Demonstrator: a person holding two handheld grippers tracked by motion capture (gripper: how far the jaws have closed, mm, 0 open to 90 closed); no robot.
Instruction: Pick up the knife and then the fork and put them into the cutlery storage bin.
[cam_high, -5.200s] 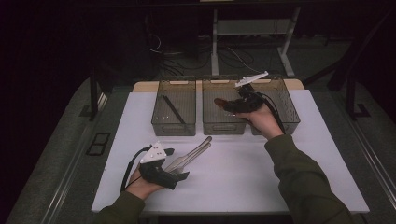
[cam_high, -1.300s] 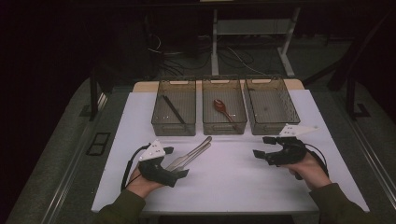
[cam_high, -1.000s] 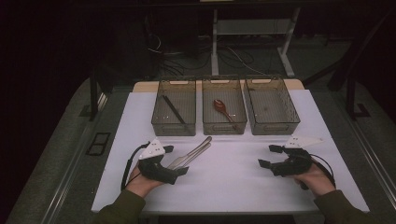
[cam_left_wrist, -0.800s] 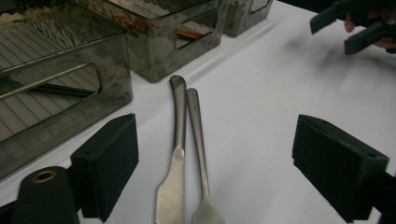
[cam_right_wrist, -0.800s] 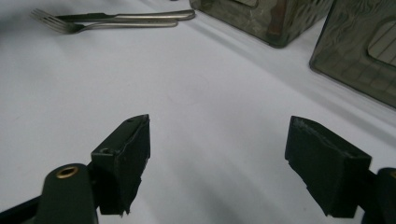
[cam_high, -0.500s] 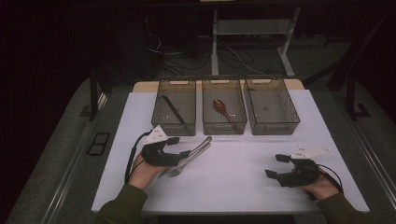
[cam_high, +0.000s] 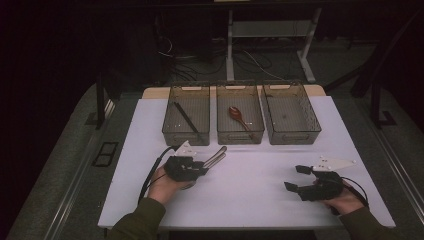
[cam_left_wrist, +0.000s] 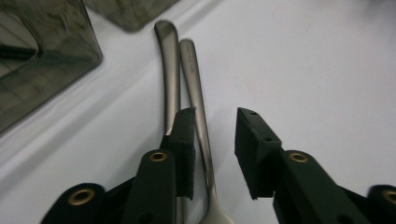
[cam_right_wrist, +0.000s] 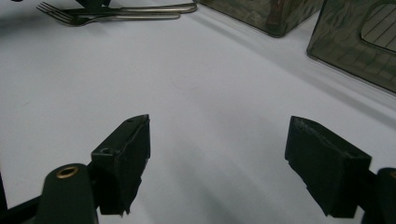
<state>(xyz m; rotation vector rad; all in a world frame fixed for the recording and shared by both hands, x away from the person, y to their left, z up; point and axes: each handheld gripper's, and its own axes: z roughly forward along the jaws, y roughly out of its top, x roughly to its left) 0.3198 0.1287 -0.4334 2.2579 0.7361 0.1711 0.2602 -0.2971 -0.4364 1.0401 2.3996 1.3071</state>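
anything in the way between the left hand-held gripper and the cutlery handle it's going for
Nothing visible. The left hand-held gripper has just been closing; one metal handle lies between its jaws, touching one pad. A second handle lies close alongside, outside them, and might get nudged.

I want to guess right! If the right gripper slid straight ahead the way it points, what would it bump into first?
Probably the fork lying with another utensil near the left gripper. The right gripper points left across bare white table; depth is hard to judge.
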